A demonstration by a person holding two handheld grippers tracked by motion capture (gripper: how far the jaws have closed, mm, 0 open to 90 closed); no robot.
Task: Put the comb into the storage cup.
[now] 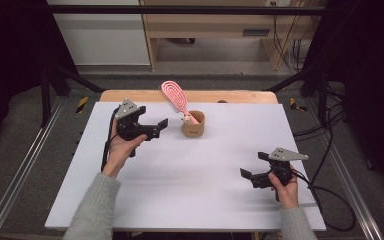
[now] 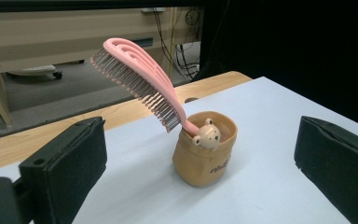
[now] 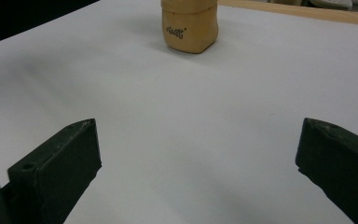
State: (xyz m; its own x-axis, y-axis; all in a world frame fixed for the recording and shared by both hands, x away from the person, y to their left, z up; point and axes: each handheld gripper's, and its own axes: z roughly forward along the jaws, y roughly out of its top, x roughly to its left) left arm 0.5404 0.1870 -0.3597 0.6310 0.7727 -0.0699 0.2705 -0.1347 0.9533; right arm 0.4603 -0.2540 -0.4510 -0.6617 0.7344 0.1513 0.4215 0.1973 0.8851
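A pink hairbrush [image 1: 174,96] [image 2: 137,74] stands handle-down in a small tan cup [image 1: 194,125] [image 2: 205,151] [image 3: 189,25] near the back middle of the white board, its bristle head leaning up and to the left. A small bear figure [image 2: 207,135] tops the handle at the cup's rim. My left gripper [image 1: 161,126] [image 2: 200,165] is open, just left of the cup, its jaws apart and aimed at it. My right gripper [image 1: 248,171] [image 3: 198,161] is open over the front right of the board, well short of the cup, nothing between its jaws.
The white board [image 1: 190,200] lies on a wooden table [image 1: 130,95] whose edge shows at the back. Black frame posts [image 1: 45,85] stand at both sides. Cables [image 1: 330,195] trail off the right edge. A wooden bench [image 1: 205,30] stands beyond the table.
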